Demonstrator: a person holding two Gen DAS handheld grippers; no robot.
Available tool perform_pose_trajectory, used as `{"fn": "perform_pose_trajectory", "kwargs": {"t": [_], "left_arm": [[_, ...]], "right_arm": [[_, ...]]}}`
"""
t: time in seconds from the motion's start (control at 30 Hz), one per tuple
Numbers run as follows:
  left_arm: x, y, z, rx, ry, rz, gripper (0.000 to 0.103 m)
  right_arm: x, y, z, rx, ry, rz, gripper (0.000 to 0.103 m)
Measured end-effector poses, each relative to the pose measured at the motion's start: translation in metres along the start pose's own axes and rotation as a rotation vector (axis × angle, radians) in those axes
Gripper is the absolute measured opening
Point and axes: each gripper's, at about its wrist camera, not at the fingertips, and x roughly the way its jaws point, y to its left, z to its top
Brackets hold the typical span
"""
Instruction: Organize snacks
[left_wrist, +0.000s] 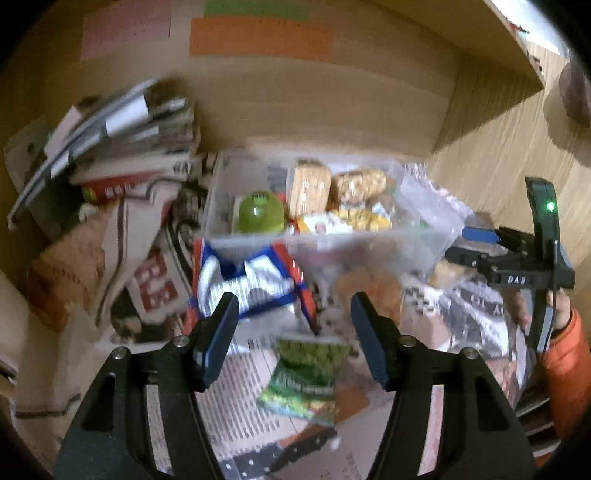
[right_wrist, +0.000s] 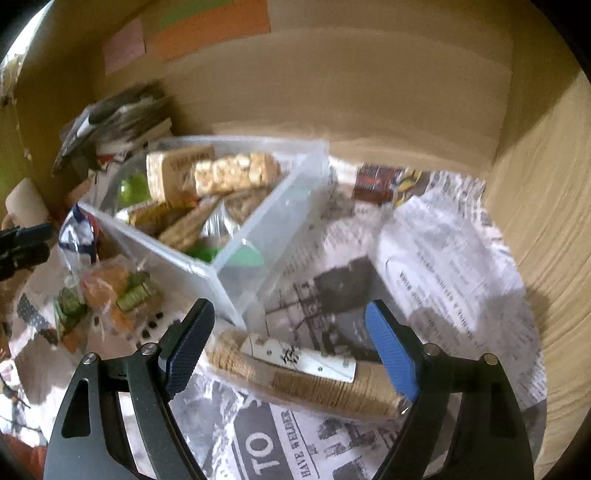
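Directly beneath the spread fingers of the right gripper (right_wrist: 290, 347) a clear-wrapped sleeve of round crackers (right_wrist: 306, 373) with a white label is seen lying on the newspaper (right_wrist: 443, 251), close to the near corner of the clear plastic bin (right_wrist: 258, 236) and apparently just short of touching it. The right gripper is held released, with nothing between its pads; the sleeve is straddled but not yet touched. The left gripper (left_wrist: 293, 326) is likewise held wide apart and empty, poised above a green snack packet (left_wrist: 306, 376) with a blue-and-white packet (left_wrist: 251, 280) just beyond it, against the bin's front wall. The bin is already partly filled: a green round-lidded cup (left_wrist: 260, 214), two pale cereal bars (right_wrist: 207, 175) and several yellow wrapped pieces can be made out inside. A loose bag of orange and green snacks (right_wrist: 110, 291) is left outside the bin on the left, and a dark red packet (right_wrist: 376, 182) lies well apart beyond its far end. A leaning stack of papers (left_wrist: 110, 133) is pressed against the back of the wooden shelf (right_wrist: 369, 92). The step in hand is judged to be the collecting of the loose items, with a good share already binned. The next move would call for the right gripper to be lowered and squared across the sleeve's narrow width, closed gently so the crackers are not crushed, then lifted clear of the bin's rim.
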Motion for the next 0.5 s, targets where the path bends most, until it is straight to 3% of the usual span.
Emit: {"fn": "perform_pose_trajectory", "kwargs": {"t": [0.23, 0.5], "left_arm": [[0.008, -0.002, -0.024, -0.009, 0.048, -0.026, 0.063], [0.013, 0.001, -0.040, -0.026, 0.075, -0.045, 0.063]], "right_arm": [[-0.001, -0.007, -0.013, 0.034, 0.042, 0.089, 0.084], [-0.014, 0.022, -0.029, -0.081, 0.057, -0.023, 0.088]]}}
